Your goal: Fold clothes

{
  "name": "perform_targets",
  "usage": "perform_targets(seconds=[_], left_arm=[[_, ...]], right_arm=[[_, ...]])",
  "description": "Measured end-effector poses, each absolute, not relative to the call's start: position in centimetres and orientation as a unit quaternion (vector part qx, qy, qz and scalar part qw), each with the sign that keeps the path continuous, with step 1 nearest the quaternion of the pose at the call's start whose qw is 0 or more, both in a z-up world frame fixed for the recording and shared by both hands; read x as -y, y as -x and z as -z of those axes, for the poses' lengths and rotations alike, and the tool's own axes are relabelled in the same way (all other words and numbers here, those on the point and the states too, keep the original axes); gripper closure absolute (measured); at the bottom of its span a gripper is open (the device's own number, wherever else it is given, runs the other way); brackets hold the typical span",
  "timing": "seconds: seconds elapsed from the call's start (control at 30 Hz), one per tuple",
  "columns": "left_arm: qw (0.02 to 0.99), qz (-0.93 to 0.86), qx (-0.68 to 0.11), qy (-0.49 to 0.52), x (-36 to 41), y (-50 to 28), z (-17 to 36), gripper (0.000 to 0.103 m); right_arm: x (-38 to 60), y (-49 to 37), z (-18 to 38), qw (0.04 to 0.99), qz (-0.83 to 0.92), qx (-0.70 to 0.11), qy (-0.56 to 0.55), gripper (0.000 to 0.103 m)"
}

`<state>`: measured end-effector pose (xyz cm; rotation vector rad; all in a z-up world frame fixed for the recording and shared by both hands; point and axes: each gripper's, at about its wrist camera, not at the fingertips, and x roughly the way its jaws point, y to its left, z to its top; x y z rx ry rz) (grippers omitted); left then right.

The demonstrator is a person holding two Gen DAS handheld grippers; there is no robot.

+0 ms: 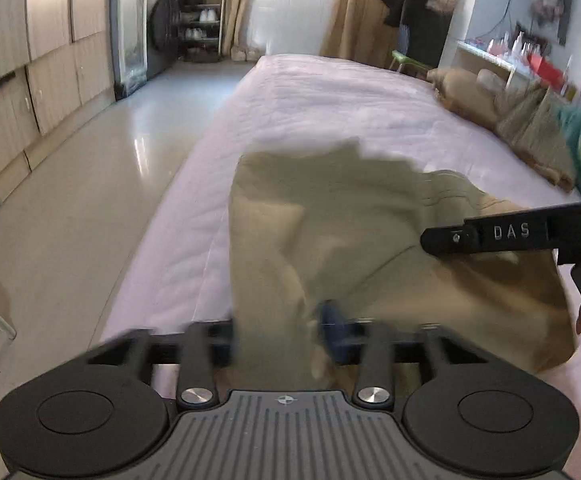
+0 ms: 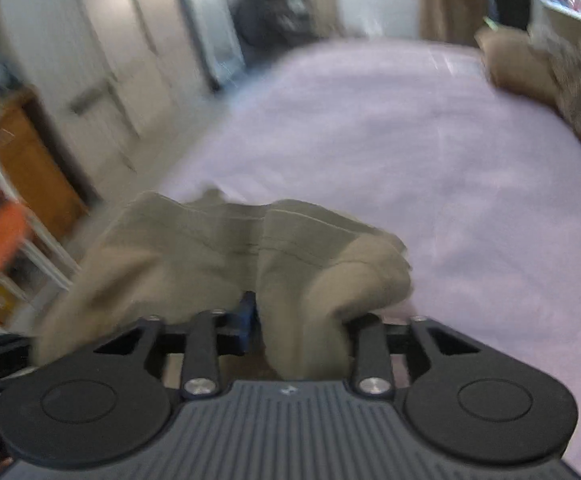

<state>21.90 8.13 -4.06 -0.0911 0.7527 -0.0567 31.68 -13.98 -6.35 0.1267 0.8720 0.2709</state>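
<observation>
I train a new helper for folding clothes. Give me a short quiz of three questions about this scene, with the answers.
1. True or false: the khaki garment lies flat and neatly folded.
2. In the left wrist view, what reaches in from the right edge? A: the right gripper. B: a clothes hanger. C: a broom.
3. Name the furniture under the garment.

Key: 1 false, it is bunched and rumpled. 2 A. 3 the bed, covered by a pale lilac sheet.
</observation>
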Motion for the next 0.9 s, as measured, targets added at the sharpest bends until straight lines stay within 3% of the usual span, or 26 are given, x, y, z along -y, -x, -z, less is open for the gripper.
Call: perform_targets(seconds=[0.03,0.1,0.13,0.23,0.43,0.63,0.9], left_arm=[[0.928,0.022,-0.369,0.047,-8.5,-21.9,4.4,0.028],[0.921,0.018,-0.386,0.057,-9.5,-22.2,4.7,0.004],[0.916,0.018,-0.394,0.067,-10.1,-22.3,4.7,0.001],[0.905,0.023,-0.411,0.108,-12.1,-22.0,4.4,0.000],[0.921,0.028,-0.386,0.032,-11.0,-16.7,1.5,0.001],[0.932,0.033,-0.361,0.005,-8.3,-10.7,-1.7,0.001],[0.940,0.042,-0.338,0.003,-3.4,-2.0,-3.5,0.000]], right_arm=[[14.6,-31.6,7.0,0.898,-0.120,-0.415,-0.080,0.031],[15.6,-31.6,7.0,0.895,-0.137,-0.414,-0.095,0.024],[15.7,-31.7,6.8,0.890,-0.139,-0.425,-0.085,0.021],[15.6,-31.7,5.9,0.873,-0.131,-0.467,-0.057,0.001],[16.5,-28.9,3.5,0.863,-0.077,-0.498,-0.045,0.001],[15.4,-22.0,0.9,0.863,-0.081,-0.497,0.045,0.001],[16.1,-11.8,1.4,0.851,-0.092,-0.516,0.042,0.001]])
